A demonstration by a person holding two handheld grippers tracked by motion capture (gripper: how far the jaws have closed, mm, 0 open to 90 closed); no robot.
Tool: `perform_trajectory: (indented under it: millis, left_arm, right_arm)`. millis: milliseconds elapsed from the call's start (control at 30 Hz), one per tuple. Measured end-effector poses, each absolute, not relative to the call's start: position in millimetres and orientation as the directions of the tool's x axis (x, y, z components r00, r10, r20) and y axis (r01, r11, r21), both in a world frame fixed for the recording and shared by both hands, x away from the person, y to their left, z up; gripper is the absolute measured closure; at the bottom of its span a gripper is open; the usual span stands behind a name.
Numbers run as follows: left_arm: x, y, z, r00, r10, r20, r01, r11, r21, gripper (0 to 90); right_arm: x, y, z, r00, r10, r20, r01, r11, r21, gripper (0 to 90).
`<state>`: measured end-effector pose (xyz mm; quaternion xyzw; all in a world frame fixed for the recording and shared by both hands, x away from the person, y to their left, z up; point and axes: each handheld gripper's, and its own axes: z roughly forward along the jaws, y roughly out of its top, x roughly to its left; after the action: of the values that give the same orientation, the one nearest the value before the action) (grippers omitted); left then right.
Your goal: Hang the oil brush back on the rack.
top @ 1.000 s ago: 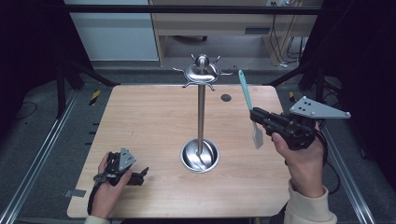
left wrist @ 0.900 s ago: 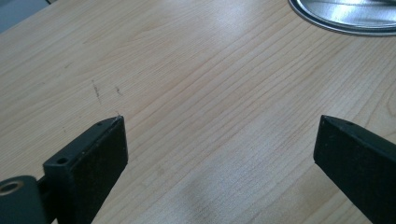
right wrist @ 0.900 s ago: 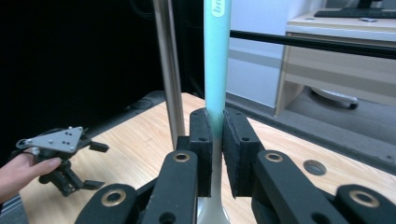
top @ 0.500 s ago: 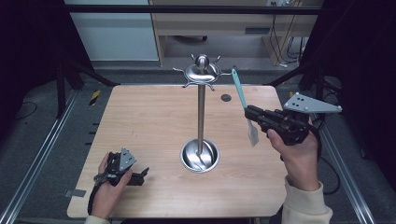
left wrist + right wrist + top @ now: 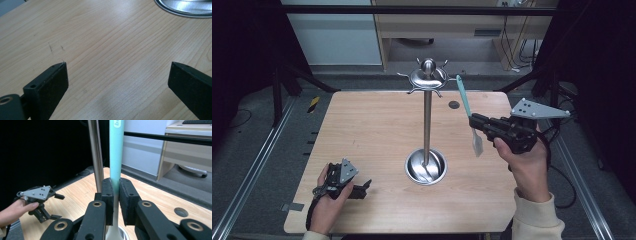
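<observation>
A metal utensil stand [image 5: 427, 125] rises from a round dish base [image 5: 426, 166] at the table's middle, with hooks around its top [image 5: 428, 76]. My right gripper [image 5: 476, 123] is shut on a spatula [image 5: 463, 100] with a teal handle pointing up and a white blade [image 5: 477, 142] hanging down, to the right of the pole and below the hooks. In the right gripper view the teal handle [image 5: 116, 152] stands between the jaws, beside the pole [image 5: 96, 152]. My left gripper [image 5: 362, 187] rests open on the table at the front left; the left gripper view has bare wood between its fingers [image 5: 50, 82].
The wooden table [image 5: 362, 130] has a small dark hole [image 5: 454, 105] near its back right. Metal rails run along both sides. The stand's base rim [image 5: 185, 7] lies just ahead of the left gripper. A desk and cabinet stand beyond the table.
My right gripper has carried the spatula leftward, closer to the stand's pole and hooks. The left gripper has stayed put.
</observation>
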<state>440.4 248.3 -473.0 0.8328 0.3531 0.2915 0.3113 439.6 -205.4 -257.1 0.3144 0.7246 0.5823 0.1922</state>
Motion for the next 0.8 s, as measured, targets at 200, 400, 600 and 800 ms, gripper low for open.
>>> perform_trajectory:
  millis: [200,400,600,800]
  left_arm:
    - [440.1,247.8,-473.1,0.582,0.768,0.268,0.406,-0.56,0.722,2.5]
    - [440.2,248.0,-473.1,0.582,0.768,0.268,0.406,-0.56,0.722,2.6]
    - [440.3,247.7,-473.3,0.583,0.767,0.269,0.406,-0.562,0.721,2.6]
    - [440.2,247.6,-473.4,0.583,0.766,0.269,0.406,-0.562,0.72,2.6]
  right_arm:
    - [446.8,-201.3,-266.7,-0.737,0.667,0.113,0.236,0.097,0.967,82.7]
    - [452.7,-196.5,-275.8,-0.746,0.655,0.117,0.22,0.078,0.972,82.6]
    - [455.3,-194.0,-280.0,-0.743,0.663,0.09,0.191,0.081,0.978,82.6]
    - [457.1,-190.9,-282.3,-0.741,0.666,0.085,0.181,0.076,0.981,82.6]
